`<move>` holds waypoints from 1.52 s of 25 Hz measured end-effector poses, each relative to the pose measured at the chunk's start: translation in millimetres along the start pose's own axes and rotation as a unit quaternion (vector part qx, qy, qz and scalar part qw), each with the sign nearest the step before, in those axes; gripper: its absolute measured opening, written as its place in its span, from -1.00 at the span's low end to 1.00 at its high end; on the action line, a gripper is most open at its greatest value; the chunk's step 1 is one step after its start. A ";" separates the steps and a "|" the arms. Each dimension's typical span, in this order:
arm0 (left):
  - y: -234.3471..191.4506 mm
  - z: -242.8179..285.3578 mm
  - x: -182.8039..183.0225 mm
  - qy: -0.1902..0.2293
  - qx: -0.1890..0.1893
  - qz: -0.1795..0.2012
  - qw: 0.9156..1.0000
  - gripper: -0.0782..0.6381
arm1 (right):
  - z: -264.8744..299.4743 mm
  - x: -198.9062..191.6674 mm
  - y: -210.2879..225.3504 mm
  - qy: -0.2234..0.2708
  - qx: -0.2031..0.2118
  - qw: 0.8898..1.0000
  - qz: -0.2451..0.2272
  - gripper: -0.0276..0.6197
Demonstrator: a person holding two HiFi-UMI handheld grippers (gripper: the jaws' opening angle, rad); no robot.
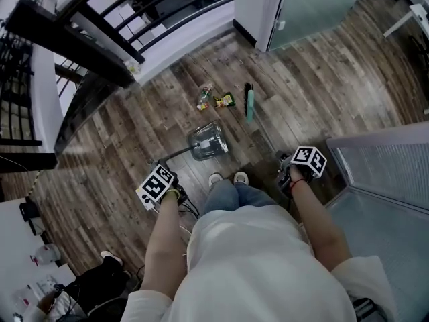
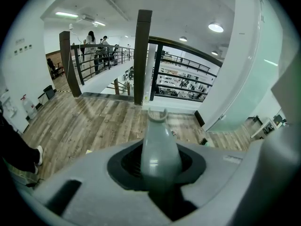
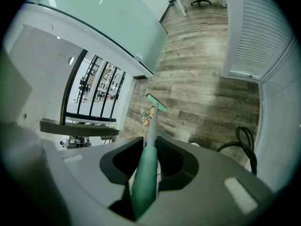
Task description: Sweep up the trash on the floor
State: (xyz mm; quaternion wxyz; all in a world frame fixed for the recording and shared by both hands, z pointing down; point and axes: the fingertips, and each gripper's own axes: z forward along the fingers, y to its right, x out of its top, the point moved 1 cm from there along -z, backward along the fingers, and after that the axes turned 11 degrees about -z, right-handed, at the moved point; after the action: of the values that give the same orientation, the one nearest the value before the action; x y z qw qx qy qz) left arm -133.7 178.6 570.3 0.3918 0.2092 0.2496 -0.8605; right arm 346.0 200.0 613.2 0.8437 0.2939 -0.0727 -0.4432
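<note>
The left tongs (image 2: 157,171) are clamped on the grey handle (image 2: 159,145) of a dustpan. The handle rises straight up between the jaws in the left gripper view. From the head view, the dustpan (image 1: 208,141) rests on the wooden floor (image 1: 322,79) just ahead of the person's white shoes (image 1: 215,178), with its long handle slanting back to the left tongs.

The right tongs (image 3: 143,173) are clamped on the green grip of a broom (image 3: 151,126). Its shaft runs forward and down to a green head (image 3: 156,103) that sits on the floor. In the head view the broom head (image 1: 250,104) lies beyond the dustpan and a little to its right.

The trash (image 1: 213,99) is a small cluster of bright wrappers on the floor, just left of the broom head and just past the far edge of the dustpan, apart from both. The right gripper view shows the same wrappers (image 3: 146,117) near the broom head.

A dark railing (image 1: 80,25) borders the floor on the left. A frosted glass panel (image 1: 315,5) stands at the far side. A black cable (image 3: 244,145) loops on the floor at the right.
</note>
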 end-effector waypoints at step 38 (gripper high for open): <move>46.4 142.7 84.4 -0.041 0.016 -0.011 0.999 -0.50 | 131.7 112.3 -146.2 -0.041 -0.048 0.993 -0.105 -0.63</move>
State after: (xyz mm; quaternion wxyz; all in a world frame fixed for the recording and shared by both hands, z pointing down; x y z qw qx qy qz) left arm -172.1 19.4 623.5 0.3890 0.1771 0.2217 -0.8765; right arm 259.4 -9.1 623.3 0.8021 0.2410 -0.0551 -0.5436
